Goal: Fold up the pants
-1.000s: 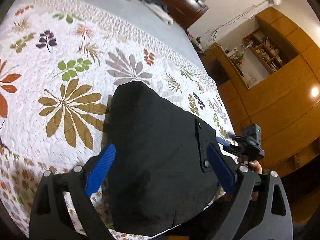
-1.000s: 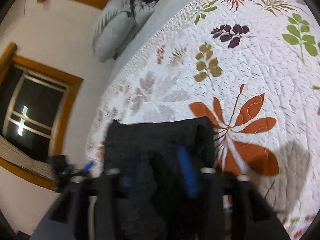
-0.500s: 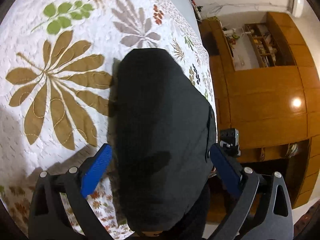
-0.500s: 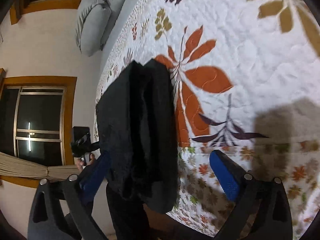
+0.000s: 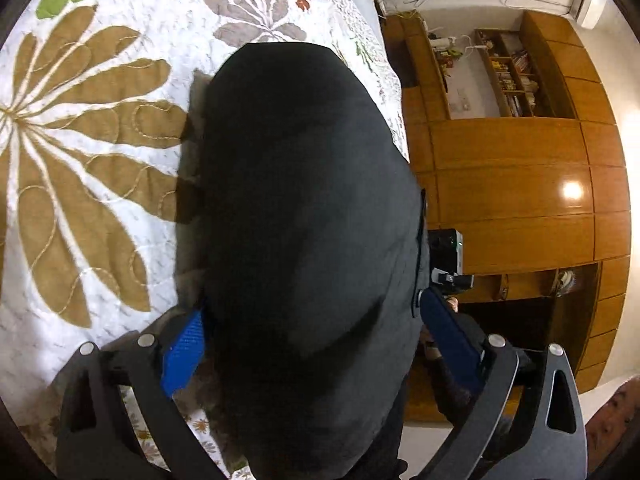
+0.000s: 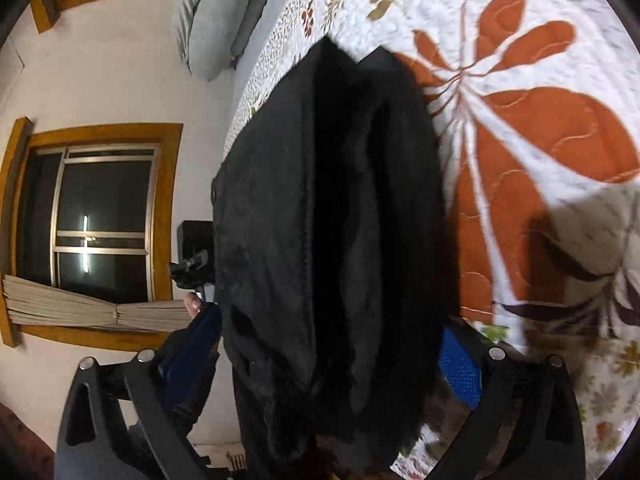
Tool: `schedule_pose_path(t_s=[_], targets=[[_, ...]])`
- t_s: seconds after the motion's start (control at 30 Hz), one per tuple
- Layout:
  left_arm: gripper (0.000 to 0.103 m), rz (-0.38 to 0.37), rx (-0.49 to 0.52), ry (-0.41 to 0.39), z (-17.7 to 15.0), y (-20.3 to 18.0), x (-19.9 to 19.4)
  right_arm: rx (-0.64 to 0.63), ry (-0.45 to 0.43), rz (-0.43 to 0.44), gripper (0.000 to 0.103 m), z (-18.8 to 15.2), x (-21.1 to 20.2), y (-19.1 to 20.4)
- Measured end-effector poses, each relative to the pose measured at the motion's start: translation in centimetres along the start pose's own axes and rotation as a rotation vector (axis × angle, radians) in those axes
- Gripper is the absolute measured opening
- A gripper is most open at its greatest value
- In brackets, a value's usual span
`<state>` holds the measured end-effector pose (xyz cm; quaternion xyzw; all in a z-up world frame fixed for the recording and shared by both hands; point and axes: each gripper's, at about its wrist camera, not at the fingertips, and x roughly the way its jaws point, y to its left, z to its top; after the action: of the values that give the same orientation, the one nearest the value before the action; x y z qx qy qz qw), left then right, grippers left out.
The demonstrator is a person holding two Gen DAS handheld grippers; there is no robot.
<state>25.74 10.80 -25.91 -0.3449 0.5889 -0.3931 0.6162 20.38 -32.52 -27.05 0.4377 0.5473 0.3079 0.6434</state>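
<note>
The black pants (image 5: 304,208) are folded into a thick bundle near the edge of the leaf-patterned quilt (image 5: 80,160). My left gripper (image 5: 310,340) stands wide open, its blue pads on either side of the bundle's near end. In the right wrist view the stacked layers of the pants (image 6: 332,220) show edge-on. My right gripper (image 6: 328,354) is also wide open around that end. The other gripper's camera peeks past the bundle in each view (image 5: 446,256) (image 6: 192,256). Whether the pads touch the fabric is hidden.
A wooden wardrobe (image 5: 512,184) with shelves stands beyond the bed's edge in the left view. A window (image 6: 100,216) with a rolled blind and grey pillows (image 6: 216,12) show in the right view. The quilt (image 6: 540,120) stretches away from the bundle.
Both grippers have closed in on the bundle from opposite ends, so it fills more of each view. The right gripper's jaws opened wide from a narrower stance one second ago.
</note>
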Motion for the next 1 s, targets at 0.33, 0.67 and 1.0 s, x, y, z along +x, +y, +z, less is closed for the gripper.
schedule_pose_path(t_s=[0.33, 0.67, 1.0], targets=[[0.056, 0.16, 0.05, -0.004, 0.2, -1.8, 2.1, -0.065, 0.004, -0.048, 0.074, -0.1, 2.6, 2.5], [0.038, 0.155, 0.116, -0.096, 1.8, -4.5, -1.8, -0.162, 0.006, 0.009, 0.043, 1.8, 3.6, 8.2], [0.038, 0.221, 0.12, -0.196, 10.9, -5.3, -8.7, -0.237, 0.0, 0.004, 0.043, 11.2, 8.4, 14.6]])
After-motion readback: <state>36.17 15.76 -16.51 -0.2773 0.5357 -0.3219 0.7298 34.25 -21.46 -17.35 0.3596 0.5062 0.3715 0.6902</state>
